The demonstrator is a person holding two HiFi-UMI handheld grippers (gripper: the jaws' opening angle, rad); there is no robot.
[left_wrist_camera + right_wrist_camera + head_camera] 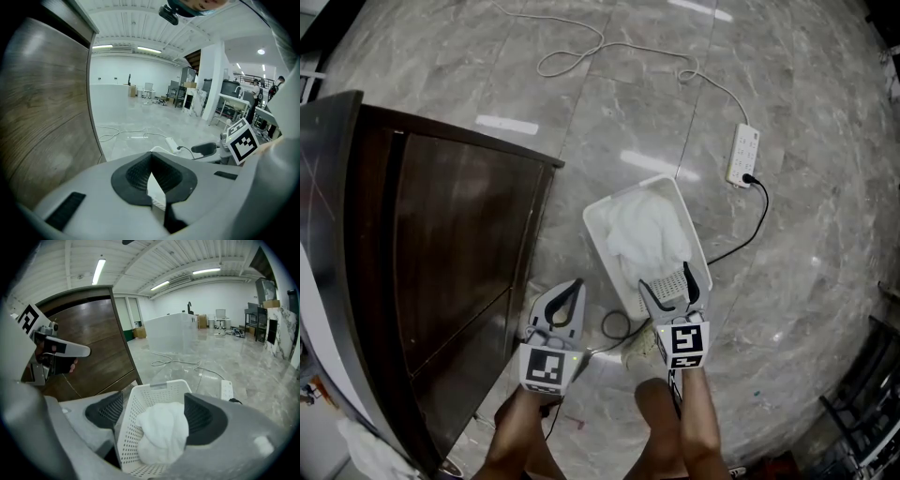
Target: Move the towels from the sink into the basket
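The right gripper [666,281] has its jaws spread over the near end of the basket [127,427], pinching nothing. The left gripper [573,287], at lower centre, has its jaws pressed together at the tips and holds nothing. The towel [642,234] lies heaped inside the basket, right of centre.

Surface: polished grey marbled floor [787,141] in a large white-walled hall with ceiling strip lights. A dark wooden cabinet [459,272] fills the left of the frame, its left side cut off by the edge. In the head view the right gripper covers the basket's near end. Whether the white heap is one towel or several cannot be told.

Count: two grippers, one basket, one cabinet, one power strip [742,155] — a black cable plugged in — and one looped white cord [572,56].
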